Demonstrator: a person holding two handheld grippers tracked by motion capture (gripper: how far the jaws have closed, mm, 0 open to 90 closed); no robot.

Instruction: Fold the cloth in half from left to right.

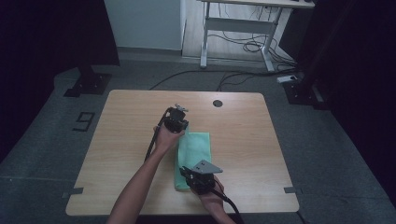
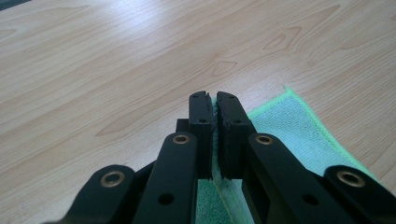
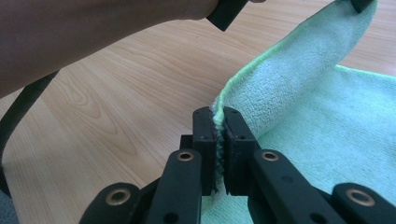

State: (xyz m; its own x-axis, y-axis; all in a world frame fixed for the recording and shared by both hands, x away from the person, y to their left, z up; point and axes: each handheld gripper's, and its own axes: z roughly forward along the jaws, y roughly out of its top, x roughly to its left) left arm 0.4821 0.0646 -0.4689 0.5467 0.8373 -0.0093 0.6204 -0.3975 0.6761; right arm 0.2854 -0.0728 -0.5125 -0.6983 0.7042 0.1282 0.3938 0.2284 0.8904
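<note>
Both hand-held grippers clamped on green cloth (image 1: 193, 158) edge: left (image 2: 214, 95), right (image 3: 218, 111); pinched hem hidden between pads.

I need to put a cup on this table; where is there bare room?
The wood right of the green cloth, out to the table edge, is bare, and so is the left part beyond the left forearm. The middle is crowded: the left gripper and right gripper both pinch the cloth's edge.
</note>
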